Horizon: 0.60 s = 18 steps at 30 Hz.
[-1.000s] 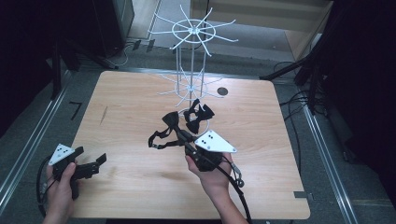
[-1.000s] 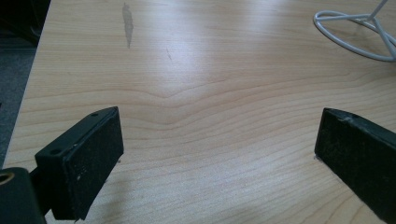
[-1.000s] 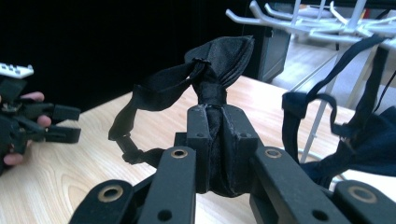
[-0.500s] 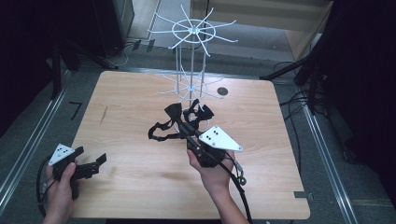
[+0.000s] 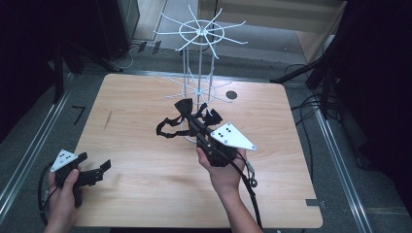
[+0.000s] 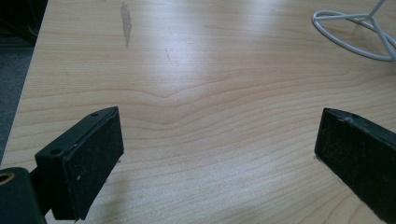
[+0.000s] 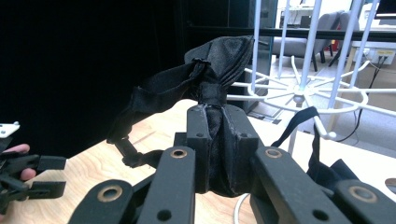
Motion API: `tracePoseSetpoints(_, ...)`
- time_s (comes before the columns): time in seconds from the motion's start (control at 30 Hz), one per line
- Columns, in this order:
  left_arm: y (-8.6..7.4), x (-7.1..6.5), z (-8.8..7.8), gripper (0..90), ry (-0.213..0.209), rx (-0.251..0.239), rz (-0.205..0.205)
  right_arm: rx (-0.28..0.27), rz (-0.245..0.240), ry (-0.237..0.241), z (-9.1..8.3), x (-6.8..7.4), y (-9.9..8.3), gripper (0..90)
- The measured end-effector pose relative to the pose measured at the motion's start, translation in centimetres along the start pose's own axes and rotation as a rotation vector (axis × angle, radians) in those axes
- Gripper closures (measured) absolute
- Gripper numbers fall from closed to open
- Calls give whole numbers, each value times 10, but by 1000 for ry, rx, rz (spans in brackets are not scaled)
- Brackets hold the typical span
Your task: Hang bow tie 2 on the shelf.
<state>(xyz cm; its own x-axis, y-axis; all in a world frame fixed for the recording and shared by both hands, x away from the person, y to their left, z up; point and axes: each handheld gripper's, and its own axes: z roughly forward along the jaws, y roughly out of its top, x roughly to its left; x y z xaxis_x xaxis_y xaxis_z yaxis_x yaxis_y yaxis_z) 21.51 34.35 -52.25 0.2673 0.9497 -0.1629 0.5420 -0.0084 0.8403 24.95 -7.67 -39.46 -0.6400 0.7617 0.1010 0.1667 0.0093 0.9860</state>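
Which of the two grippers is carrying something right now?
The right gripper: its jaws are shut on a black bow tie, held up beside the white wire rack. The left gripper hangs open over bare table.

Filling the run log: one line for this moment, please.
right tool: shut on black bow tie, beside white wire rack | left tool: open, over table
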Motion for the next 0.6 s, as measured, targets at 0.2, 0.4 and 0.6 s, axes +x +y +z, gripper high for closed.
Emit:
tracePoseSetpoints(0.2,0,0,0,15,0,-1,0,-5,18,-17,6,-4,2,831)
tracePoseSetpoints(0.4,0,0,0,15,-2,0,1,-5,24,-32,12,-8,2,831)
tracePoseSetpoints(0.6,0,0,0,15,-4,0,0,4,37,-45,18,-11,0,831)
